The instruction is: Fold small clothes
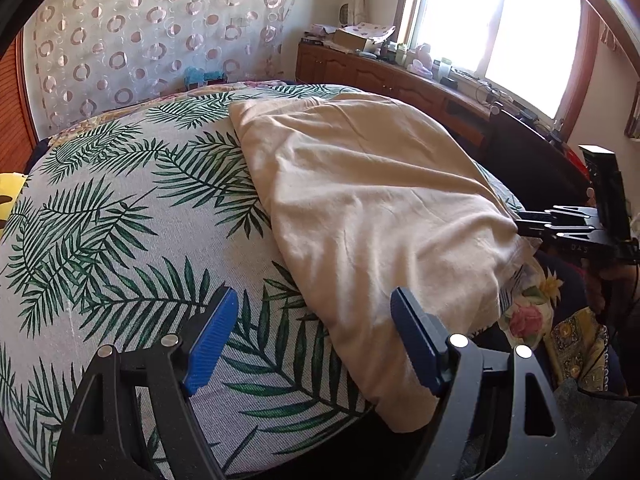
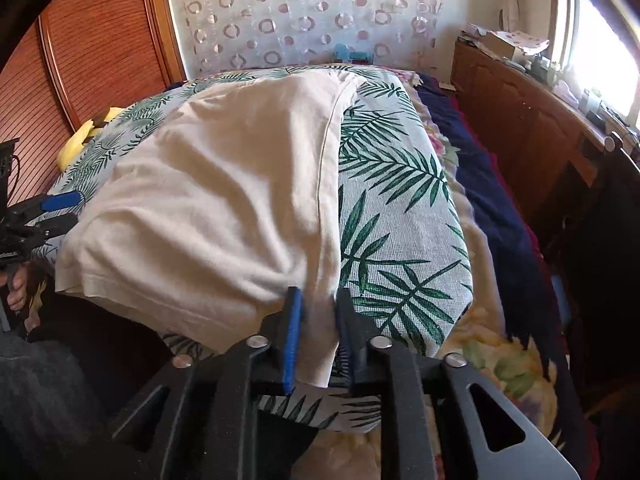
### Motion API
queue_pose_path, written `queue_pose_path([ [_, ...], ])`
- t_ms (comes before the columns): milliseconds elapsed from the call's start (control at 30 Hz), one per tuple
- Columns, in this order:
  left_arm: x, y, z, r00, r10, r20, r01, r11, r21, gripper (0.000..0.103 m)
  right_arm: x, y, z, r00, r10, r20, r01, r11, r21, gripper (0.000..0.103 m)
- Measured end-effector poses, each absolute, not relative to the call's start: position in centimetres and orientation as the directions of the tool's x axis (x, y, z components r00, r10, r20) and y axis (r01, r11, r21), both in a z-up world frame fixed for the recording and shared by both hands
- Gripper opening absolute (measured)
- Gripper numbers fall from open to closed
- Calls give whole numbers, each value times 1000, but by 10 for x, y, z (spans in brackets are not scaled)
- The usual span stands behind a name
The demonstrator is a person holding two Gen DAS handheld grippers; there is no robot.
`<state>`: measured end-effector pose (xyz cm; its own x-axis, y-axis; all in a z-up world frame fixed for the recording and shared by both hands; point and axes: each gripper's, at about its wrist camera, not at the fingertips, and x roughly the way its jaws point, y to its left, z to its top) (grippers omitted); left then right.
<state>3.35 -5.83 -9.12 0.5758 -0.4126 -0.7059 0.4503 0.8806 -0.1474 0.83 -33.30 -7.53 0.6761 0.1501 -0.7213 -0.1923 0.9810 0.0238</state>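
Observation:
A cream garment lies rumpled on a palm-leaf printed cloth spread over the bed. My left gripper is open just above the garment's near left edge, one blue pad over the leaf cloth and the other over the cream fabric, holding nothing. My right gripper has the garment's near right corner hanging loosely between its narrowly parted jaws. From the left wrist view the right gripper shows at that corner. In the right wrist view the left gripper is at the garment's far left side.
A dark blue blanket and floral bedding lie right of the leaf cloth. A cluttered wooden sideboard runs under the bright window. A ribbed wooden door and a yellow item are at the left. A person's hand holds the left gripper.

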Motion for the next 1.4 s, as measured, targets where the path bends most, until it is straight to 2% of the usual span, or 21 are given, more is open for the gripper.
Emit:
queue_pose_path([
  [33, 31, -58, -91, 570, -420, -706, 456, 877, -153, 79, 8, -333, -76, 680, 147, -718, -189, 982, 23, 42],
  [100, 27, -56, -91, 555, -439, -706, 468, 867, -171, 73, 8, -331, -77, 682, 153, -715, -191, 981, 27, 53],
  [200, 23, -55, -90, 528, -473, -706, 486, 850, -206, 64, 6, -328, -78, 687, 146, -711, -197, 980, 11, 57],
  [433, 14, -67, -98, 449, -518, -728, 533, 809, -246, 63, 1, -313, -81, 683, 182, -707, -259, 966, -1, 57],
  [467, 14, -69, -99, 442, -519, -732, 538, 806, -247, 62, 1, -312, -82, 684, 184, -706, -263, 965, -3, 54],
  [533, 12, -74, -99, 446, -512, -734, 549, 804, -227, 53, 1, -311, -82, 680, 202, -705, -276, 961, 9, 38],
  [567, 12, -75, -99, 450, -507, -735, 553, 805, -216, 42, 1, -309, -82, 680, 196, -706, -277, 961, 0, 36],
  [600, 13, -76, -99, 444, -510, -737, 561, 800, -215, 24, 1, -308, -83, 684, 181, -707, -277, 960, -22, 27],
  [633, 14, -75, -99, 441, -510, -739, 560, 799, -218, 19, 1, -307, -83, 680, 195, -707, -294, 956, -19, 8],
  [667, 15, -75, -99, 433, -519, -737, 561, 795, -230, 10, 2, -306, -82, 670, 213, -711, -309, 951, -7, 8],
  [700, 16, -74, -98, 432, -525, -733, 563, 792, -235, 8, 3, -306, -83, 668, 214, -713, -311, 950, -6, 7],
  [767, 16, -70, -88, 447, -544, -710, 564, 788, -249, 7, 4, -308, -81, 662, 248, -708, -321, 946, 31, 6],
  [900, 32, -62, -55, 487, -581, -651, 564, 779, -274, 6, 8, -326, -55, 712, 324, -623, -322, 939, 121, 6],
  [1100, 99, -60, -9, 566, -580, -586, 545, 796, -263, 6, 42, -342, 1, 800, 347, -489, -327, 936, 129, 6],
  [1267, 174, -61, -1, 613, -520, -595, 490, 841, -230, 6, 105, -345, 24, 832, 317, -455, -303, 947, 105, 6],
  [1400, 226, -65, -16, 605, -467, -645, 431, 873, -227, 6, 165, -343, 21, 816, 311, -487, -283, 950, 133, 6],
])
